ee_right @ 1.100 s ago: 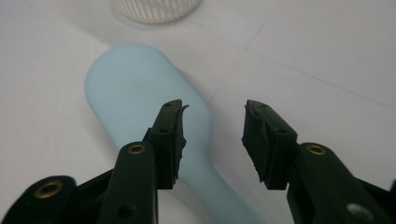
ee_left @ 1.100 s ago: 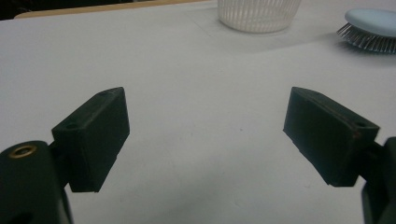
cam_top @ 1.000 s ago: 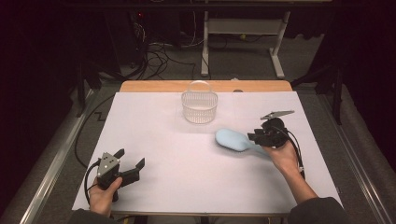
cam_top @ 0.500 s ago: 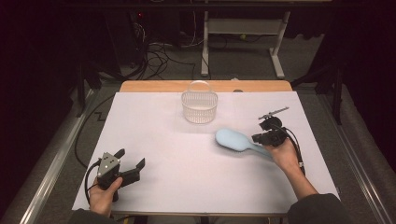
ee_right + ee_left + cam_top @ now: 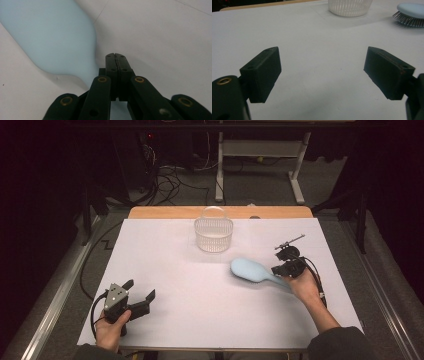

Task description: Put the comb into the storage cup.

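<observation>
right claw point(image 5: 115, 56) clenched, just closed | hairbrush point(image 5: 252, 270) handle under it, apparently ungripped

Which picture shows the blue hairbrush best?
The high view: the whole hairbrush lies bristles-down on the white table, below the basket. The left gripper view catches its head and bristles at the top right corner. The right gripper view gives a blurry close-up of its back.

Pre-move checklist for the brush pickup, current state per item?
1. Right tool shut: ok.
2. Hairbrush handle clamped between its pads: not ok; the pads look closed on each other, with the handle beside and under them.
3. Left tool open and well apart from the hairbrush: ok.
4. Basket upright, mouth unobstructed: ok.
5. Hairbrush lying bristles-down on the table: ok.
</observation>
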